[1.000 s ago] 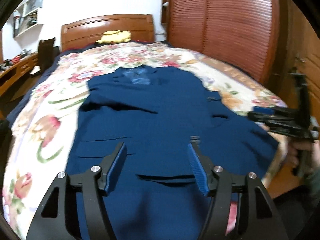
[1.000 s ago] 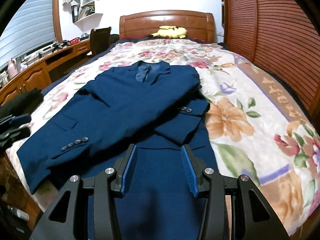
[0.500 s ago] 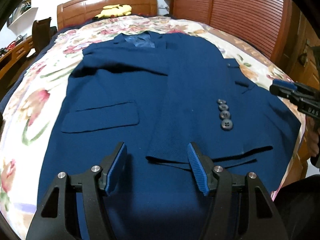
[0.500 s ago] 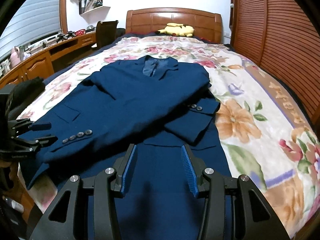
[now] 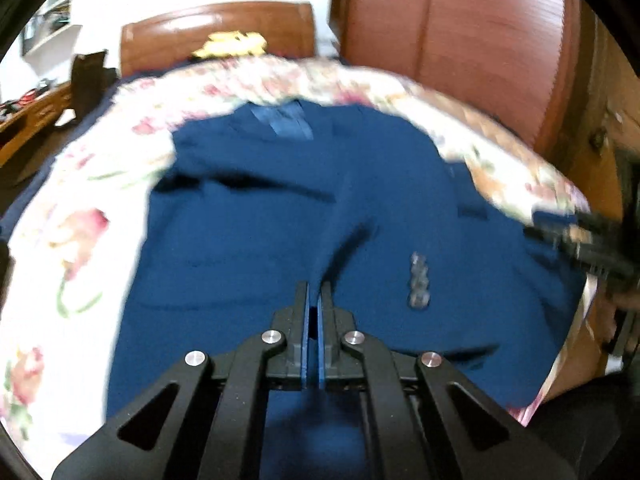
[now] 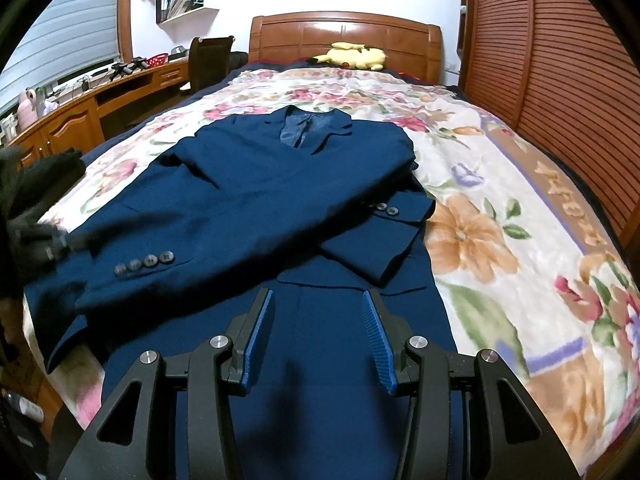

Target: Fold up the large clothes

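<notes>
A navy suit jacket (image 6: 248, 208) lies face up on the bed, collar toward the headboard. One sleeve is folded across its front, with cuff buttons (image 5: 418, 284) showing. My left gripper (image 5: 314, 292) is shut at the near edge of that sleeve, and the cloth rises in a crease from its tips. The picture there is blurred. My right gripper (image 6: 318, 300) stands open just above the jacket's lower front, nothing between its blue pads. The other sleeve (image 6: 384, 236) lies folded on the jacket's right side. My left gripper shows as a dark blur (image 6: 44, 240) at the sleeve's end.
A floral blanket (image 6: 500, 220) covers the bed. A yellow plush toy (image 6: 352, 56) rests by the wooden headboard (image 6: 344, 28). A wooden desk (image 6: 80, 108) and chair (image 6: 208, 60) stand left of the bed; slatted wardrobe doors (image 6: 560, 80) run along the right.
My left gripper's jaws have gone from open to shut at the sleeve's edge, and the cloth there now creases upward. The right gripper has stayed open and still.
</notes>
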`<move>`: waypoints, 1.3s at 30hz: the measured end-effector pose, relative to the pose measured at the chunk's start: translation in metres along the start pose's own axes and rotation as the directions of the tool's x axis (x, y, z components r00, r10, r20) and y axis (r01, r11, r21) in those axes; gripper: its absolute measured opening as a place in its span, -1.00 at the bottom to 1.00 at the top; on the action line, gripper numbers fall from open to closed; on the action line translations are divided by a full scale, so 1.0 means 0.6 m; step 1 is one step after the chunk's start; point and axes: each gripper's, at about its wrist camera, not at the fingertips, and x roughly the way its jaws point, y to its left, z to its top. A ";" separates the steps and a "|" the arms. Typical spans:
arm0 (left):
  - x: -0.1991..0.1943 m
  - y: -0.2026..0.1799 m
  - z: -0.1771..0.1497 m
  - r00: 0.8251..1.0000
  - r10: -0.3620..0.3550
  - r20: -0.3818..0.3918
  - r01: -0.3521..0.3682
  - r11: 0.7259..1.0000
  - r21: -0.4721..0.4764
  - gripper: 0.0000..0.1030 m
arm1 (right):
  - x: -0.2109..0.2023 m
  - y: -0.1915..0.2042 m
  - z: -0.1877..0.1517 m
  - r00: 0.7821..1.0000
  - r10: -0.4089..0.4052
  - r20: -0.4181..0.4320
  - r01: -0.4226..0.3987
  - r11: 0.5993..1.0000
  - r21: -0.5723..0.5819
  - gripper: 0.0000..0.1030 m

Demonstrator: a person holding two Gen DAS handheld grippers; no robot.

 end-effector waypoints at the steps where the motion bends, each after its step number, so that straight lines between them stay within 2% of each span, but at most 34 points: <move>1: -0.011 0.009 0.009 1.000 0.010 0.016 -0.010 1.000 -0.014 -0.93 | 0.000 -0.002 0.000 1.000 0.000 0.000 0.000 1.000 0.002 -0.08; 5: -0.031 0.033 0.032 0.998 0.055 0.034 -0.054 0.998 -0.031 -0.93 | 0.000 -0.006 -0.001 1.000 0.001 -0.001 -0.001 1.000 0.003 -0.08; 8: -0.037 0.049 0.035 0.996 0.088 0.033 -0.087 0.996 -0.038 -0.72 | 0.001 -0.007 -0.001 1.000 0.000 -0.003 0.000 1.000 0.003 -0.08; 10: -0.046 0.061 0.028 0.993 0.106 0.049 -0.104 0.994 -0.040 -0.19 | 0.002 -0.007 -0.002 1.000 0.001 -0.005 -0.001 1.000 0.003 -0.08; 11: -0.051 0.068 0.022 0.993 0.104 0.062 -0.101 0.994 -0.047 -0.09 | 0.003 -0.006 -0.002 1.000 0.000 -0.006 0.000 1.000 0.003 -0.08; 13: -0.055 0.078 0.013 0.993 0.102 0.066 -0.099 0.994 -0.057 0.32 | 0.004 -0.007 -0.001 1.000 0.000 -0.008 0.000 1.000 0.000 -0.08; 15: -0.060 0.085 0.000 0.991 0.112 0.072 -0.108 0.993 -0.053 0.49 | 0.004 -0.007 -0.001 1.000 0.000 -0.008 0.000 1.000 -0.002 -0.08; 19: -0.070 0.092 -0.029 0.984 0.161 0.079 -0.158 0.987 -0.039 0.49 | 0.005 -0.006 -0.002 1.000 0.005 -0.008 -0.005 1.000 -0.010 -0.08; 30: -0.078 0.125 -0.095 0.979 0.201 0.039 -0.200 0.979 -0.039 0.49 | 0.019 -0.001 -0.006 0.999 0.000 -0.040 -0.002 0.999 -0.032 -0.08; 39: -0.062 0.146 -0.122 0.976 0.217 0.000 -0.217 0.975 -0.047 0.49 | 0.048 0.008 -0.011 0.994 0.013 -0.113 -0.018 0.999 -0.044 -0.08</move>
